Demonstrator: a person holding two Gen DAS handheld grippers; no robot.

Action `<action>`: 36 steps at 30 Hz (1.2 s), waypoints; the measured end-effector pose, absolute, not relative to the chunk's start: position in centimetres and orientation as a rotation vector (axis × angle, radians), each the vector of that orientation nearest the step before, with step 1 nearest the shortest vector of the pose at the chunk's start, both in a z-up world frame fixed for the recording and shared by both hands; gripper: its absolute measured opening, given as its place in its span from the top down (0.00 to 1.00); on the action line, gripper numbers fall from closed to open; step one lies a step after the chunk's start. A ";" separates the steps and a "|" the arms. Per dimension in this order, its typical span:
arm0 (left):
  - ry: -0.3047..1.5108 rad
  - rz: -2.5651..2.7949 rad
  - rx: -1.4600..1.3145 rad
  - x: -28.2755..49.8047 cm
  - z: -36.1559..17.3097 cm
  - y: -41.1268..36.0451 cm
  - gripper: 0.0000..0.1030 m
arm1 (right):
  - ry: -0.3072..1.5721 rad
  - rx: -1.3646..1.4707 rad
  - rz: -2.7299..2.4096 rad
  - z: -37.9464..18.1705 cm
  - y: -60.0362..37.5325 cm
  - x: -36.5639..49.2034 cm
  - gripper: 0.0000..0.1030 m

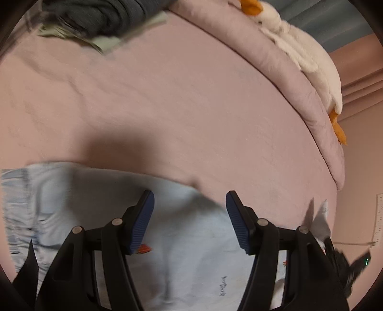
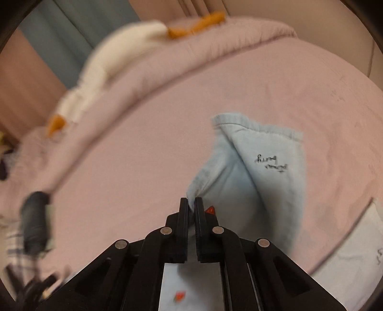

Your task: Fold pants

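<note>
Pale blue pants (image 1: 186, 251) with small red patches and black lettering lie on the pink bed sheet (image 1: 167, 107). My left gripper (image 1: 189, 201) hovers over them, open, its blue pads wide apart with no cloth between them. In the right wrist view, my right gripper (image 2: 190, 203) is shut on a pinched fold of the pants (image 2: 263, 172). From that fold a leg with its hem and the lettering stretches away, raised off the sheet (image 2: 143, 155).
A rolled pink quilt (image 1: 299, 95) runs along the far side of the bed, with a white and orange plush toy (image 1: 311, 59) on it. Dark grey clothes (image 1: 100, 16) are piled on a pale item at the far left. A white cloth (image 2: 354, 263) lies at the right.
</note>
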State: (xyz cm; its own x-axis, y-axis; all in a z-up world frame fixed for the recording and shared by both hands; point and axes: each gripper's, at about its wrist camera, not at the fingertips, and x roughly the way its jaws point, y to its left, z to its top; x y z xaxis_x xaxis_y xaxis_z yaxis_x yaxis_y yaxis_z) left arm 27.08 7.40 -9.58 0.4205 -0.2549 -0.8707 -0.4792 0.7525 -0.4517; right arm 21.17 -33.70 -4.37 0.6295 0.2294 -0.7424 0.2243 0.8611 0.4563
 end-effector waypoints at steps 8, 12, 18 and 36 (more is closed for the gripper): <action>1.304 0.135 -0.727 28.8 -12.5 7.6 0.57 | 0.776 0.540 0.082 -1.0 -34.8 15.6 0.95; 1.313 0.172 -0.653 28.1 -12.7 8.0 0.89 | 0.740 0.535 0.106 -0.6 -34.6 15.1 0.95; 1.145 0.126 -0.695 24.6 -7.8 10.0 0.95 | 0.737 0.502 0.106 -0.2 -33.8 18.7 0.95; 1.121 -0.046 -0.753 -1.2 -11.1 5.9 0.91 | 1.004 0.466 -0.088 -10.7 -37.4 4.3 0.95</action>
State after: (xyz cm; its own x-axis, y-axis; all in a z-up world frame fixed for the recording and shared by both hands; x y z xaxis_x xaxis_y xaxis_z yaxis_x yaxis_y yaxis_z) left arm -1.21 5.86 -11.08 0.4611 -0.3947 -0.7947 -0.3287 0.7559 -0.5662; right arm 4.27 -37.37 -10.66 0.5424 0.1396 -0.8285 0.2823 0.8985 0.3363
